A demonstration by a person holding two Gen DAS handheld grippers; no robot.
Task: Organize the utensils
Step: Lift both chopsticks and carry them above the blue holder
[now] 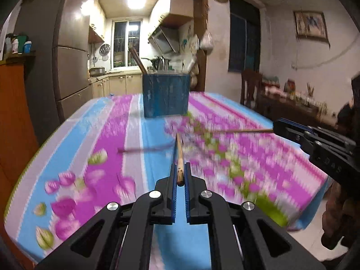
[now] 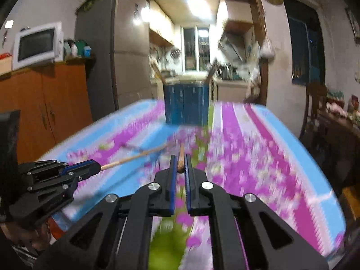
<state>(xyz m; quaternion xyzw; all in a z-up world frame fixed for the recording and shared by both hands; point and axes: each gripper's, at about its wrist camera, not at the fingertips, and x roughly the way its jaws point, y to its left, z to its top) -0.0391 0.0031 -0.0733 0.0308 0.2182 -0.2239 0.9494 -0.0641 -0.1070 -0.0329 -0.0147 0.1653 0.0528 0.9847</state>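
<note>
- Now, in the left wrist view, the left gripper [image 1: 180,173] fingers are pinching a chopstick [image 1: 179,157], its long axis aiming at the blue holder [image 1: 166,94] ahead on the counter [image 1: 108,135].
- Over in the right wrist view, the right gripper [image 2: 180,164] fingers are clamping another chopstick [image 2: 180,157], pointing toward that holder [image 2: 186,103].

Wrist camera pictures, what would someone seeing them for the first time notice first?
Probably the loud pink, blue and green flowered tablecloth filling the foreground. Next, each tool shut on a wooden chopstick: the left tool holds one chopstick, the right tool another. A blue utensil holder stands at the far edge of the table, sticks already inside.
</note>
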